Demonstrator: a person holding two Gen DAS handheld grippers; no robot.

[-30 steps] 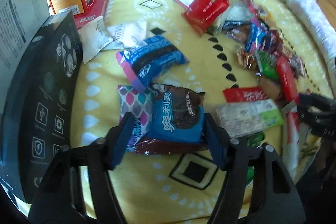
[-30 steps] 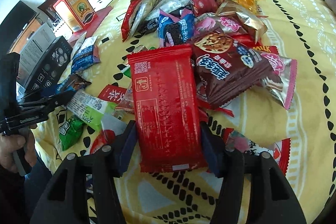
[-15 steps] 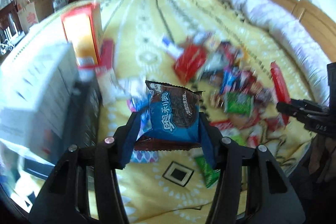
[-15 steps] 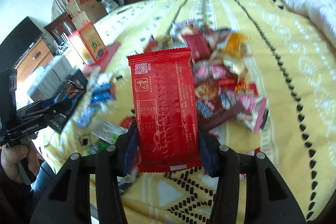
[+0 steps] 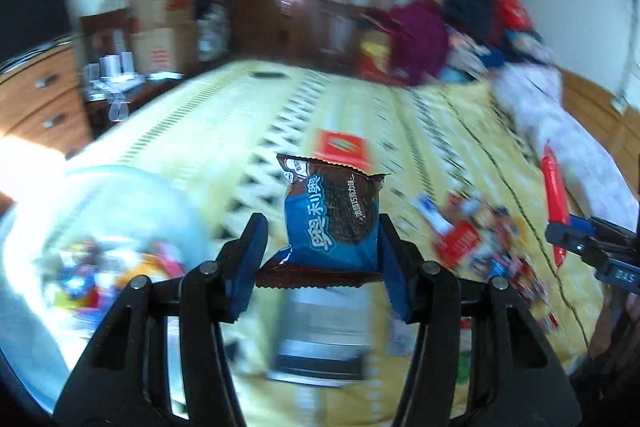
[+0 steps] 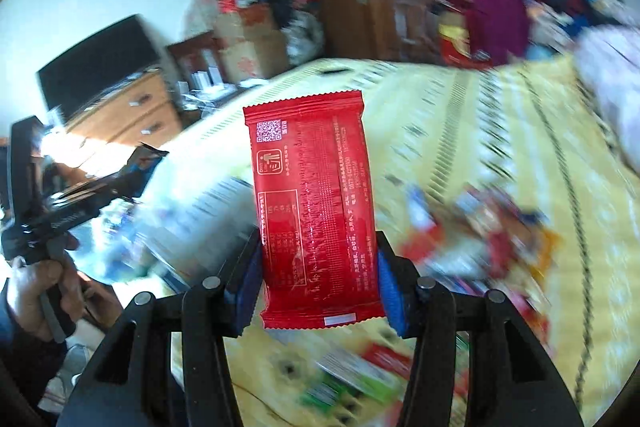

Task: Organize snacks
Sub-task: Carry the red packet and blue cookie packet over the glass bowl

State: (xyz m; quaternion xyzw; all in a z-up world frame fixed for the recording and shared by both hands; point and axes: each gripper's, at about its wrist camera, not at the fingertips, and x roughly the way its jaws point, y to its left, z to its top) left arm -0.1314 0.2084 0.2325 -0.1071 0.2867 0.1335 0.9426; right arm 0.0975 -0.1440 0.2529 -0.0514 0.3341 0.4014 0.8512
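Bright daylight floods both fisheye views, blowing out a glare patch at the left edge, while motion blur smears the yellow bedspread (image 5: 224,163) and room, whose lines bow towards the dark rounded corners.

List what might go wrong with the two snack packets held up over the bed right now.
1. The blue cookie packet sits between the left gripper pads mostly by its lower half; it leans toward one pad and may slip out.
2. The red packet stands tall above the right gripper, pinched only near its bottom, so it may flop or twist loose.
3. A dropped packet would likely land back among the loose snacks on the yellow bedspread, undoing the sorting.
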